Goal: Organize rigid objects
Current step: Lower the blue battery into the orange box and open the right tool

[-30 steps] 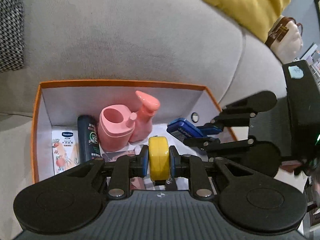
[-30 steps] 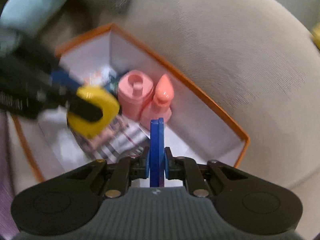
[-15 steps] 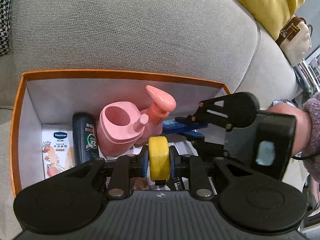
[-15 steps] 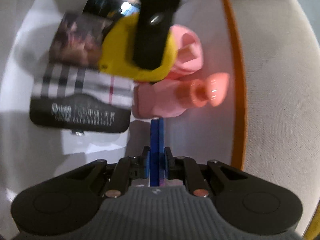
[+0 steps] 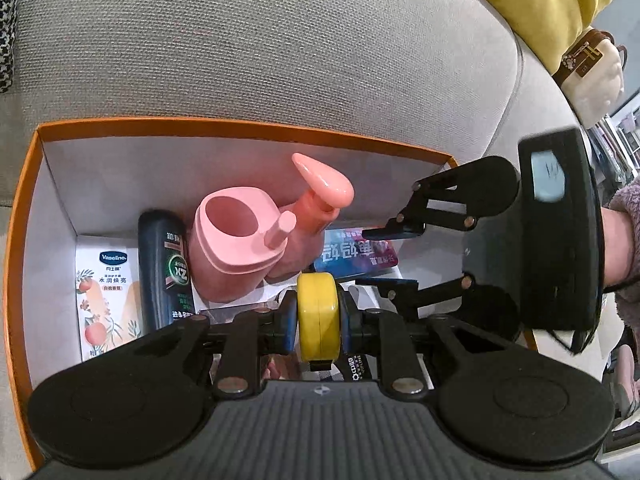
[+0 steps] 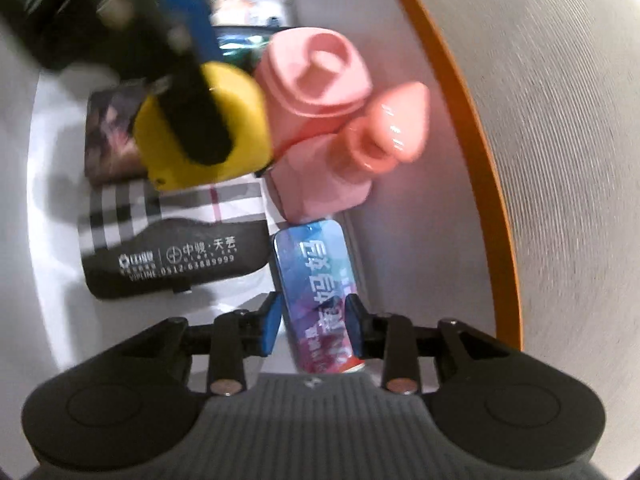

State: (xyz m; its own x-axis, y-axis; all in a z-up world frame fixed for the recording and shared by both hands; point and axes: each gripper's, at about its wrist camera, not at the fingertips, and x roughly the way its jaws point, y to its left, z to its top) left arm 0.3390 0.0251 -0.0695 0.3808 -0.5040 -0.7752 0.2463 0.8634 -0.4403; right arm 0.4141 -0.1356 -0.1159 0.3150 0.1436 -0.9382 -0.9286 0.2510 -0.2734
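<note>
Right tool (image 6: 312, 326), jaws just opening, releases a stiff, slick blue card (image 6: 320, 292) (best pinched by its edges) into the orange box (image 5: 24, 216); left tool (image 5: 319, 320) grips a yellow tape measure (image 5: 319, 316)

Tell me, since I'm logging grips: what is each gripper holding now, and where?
The left gripper clamps the yellow tape measure across its flat sides. The right gripper jaws have just been opening around the blue card, which lies flat between them, released.
</note>
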